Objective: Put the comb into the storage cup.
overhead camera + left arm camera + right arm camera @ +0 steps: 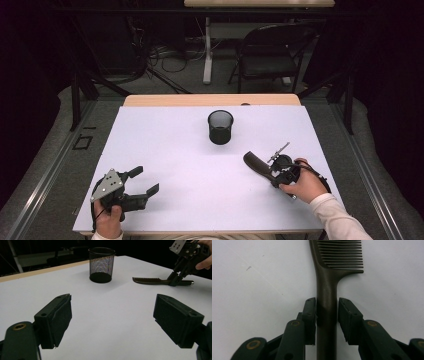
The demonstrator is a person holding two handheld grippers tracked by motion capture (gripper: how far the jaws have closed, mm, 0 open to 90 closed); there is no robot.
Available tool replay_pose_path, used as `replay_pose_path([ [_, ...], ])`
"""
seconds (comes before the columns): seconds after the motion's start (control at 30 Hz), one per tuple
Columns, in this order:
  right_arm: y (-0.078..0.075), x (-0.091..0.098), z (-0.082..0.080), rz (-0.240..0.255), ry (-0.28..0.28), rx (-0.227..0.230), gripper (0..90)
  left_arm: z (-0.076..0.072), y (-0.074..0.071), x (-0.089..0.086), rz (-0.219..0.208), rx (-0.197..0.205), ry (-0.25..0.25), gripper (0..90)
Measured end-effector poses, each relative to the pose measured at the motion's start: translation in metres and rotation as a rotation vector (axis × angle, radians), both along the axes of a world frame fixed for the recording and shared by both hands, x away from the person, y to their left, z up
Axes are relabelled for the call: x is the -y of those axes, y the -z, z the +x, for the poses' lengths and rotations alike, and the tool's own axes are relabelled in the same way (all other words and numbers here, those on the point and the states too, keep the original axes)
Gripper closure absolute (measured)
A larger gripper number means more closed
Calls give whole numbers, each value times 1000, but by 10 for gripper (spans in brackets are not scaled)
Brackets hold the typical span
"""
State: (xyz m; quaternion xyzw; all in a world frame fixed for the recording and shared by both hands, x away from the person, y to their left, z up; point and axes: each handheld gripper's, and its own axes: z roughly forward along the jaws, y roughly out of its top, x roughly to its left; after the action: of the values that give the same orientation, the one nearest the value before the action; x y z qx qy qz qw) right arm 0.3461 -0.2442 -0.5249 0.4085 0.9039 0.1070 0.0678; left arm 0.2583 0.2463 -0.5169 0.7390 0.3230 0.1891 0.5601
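Comb (326,300) lies flat on the white bench (165,150), on the right side near the person. Right gripper (326,315) has its jaws around the comb's handle, touching it on both sides, so the grab looks done. I think lifting it and putting it in the black mesh cup (220,127), farther back in the middle, is still left. Left gripper (112,317) is wide open and holds nothing. One comb, one cup, two grippers
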Motion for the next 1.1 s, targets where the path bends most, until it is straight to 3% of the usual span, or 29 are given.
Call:
replay_pose_path([
  [0.17, -1, 0, 2, -18, -12, -17, 681, 0, 0, 0, 0, -1, 0, 156],
  [0.2, 2, 0, 1, 16, -1, 6, 687, 0, 0, 0, 1, -1, 0, 156],
  [0.47, -1, -1, 3, -13, -8, -32, 723, 0, 0, 0, 1, 0, -3, 156],
  [0.5, 2, 0, 2, 15, -5, -9, 723, 0, 0, 0, 1, 0, -3, 156],
  [0.83, -2, 0, 4, -18, -14, -36, 726, 1, 1, 0, -3, -3, 1, 156],
  [0.93, -1, 0, 3, -15, -16, -27, 726, 1, 1, 0, 0, -5, -2, 156],
  [0.97, 1, -1, 2, 4, -7, 0, 726, 1, 1, 0, 5, -5, -3, 156],
  [1.03, -3, -1, 3, -29, -13, -36, 727, 1, 1, 1, 7, -8, 0, 156],
  [1.1, -3, 0, 3, -37, -23, -31, 727, 1, 1, 1, 11, -9, 1, 156],
])
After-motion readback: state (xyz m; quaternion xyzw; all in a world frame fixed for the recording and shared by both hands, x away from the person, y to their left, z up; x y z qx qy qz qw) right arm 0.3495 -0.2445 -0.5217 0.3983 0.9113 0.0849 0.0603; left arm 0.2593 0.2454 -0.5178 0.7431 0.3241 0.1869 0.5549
